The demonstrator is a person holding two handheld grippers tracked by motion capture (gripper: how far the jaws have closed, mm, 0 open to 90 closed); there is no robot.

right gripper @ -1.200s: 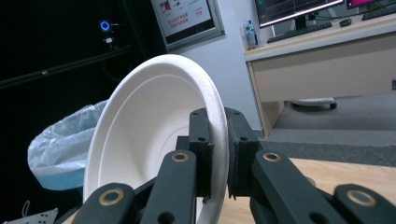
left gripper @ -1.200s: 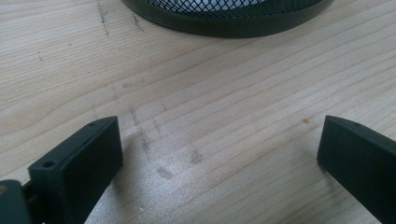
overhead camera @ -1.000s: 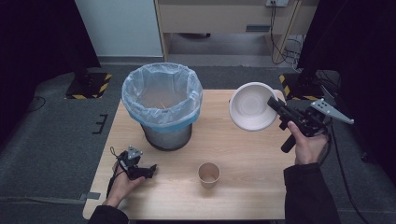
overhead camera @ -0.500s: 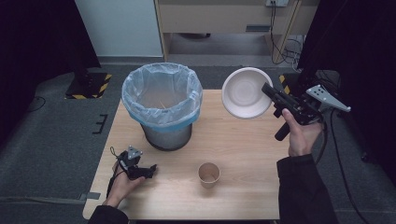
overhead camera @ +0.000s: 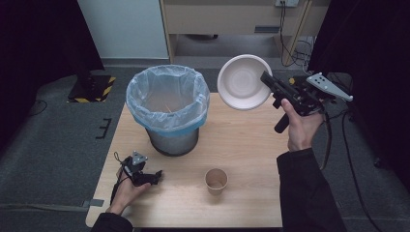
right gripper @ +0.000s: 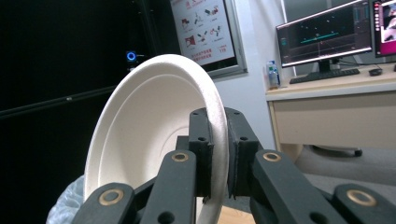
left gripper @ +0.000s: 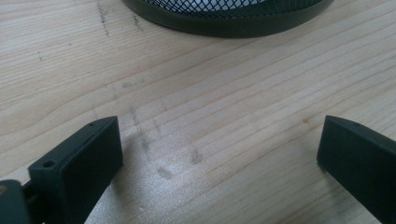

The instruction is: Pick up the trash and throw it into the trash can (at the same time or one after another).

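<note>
High view: right claw [overhead camera: 269,83] clamps the rim of a white bowl [overhead camera: 241,81], tilted in open air above the counter's [overhead camera: 246,145] far edge, beside the bin [overhead camera: 168,108]. Left claw [overhead camera: 155,176] rests apart, empty.

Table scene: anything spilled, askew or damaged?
Nothing spilled or damaged. The white paper bowl is off the table, tilted on edge, its rim clamped in the right gripper. The lined mesh bin and paper cup stand upright. The left gripper rests open on the table.
</note>
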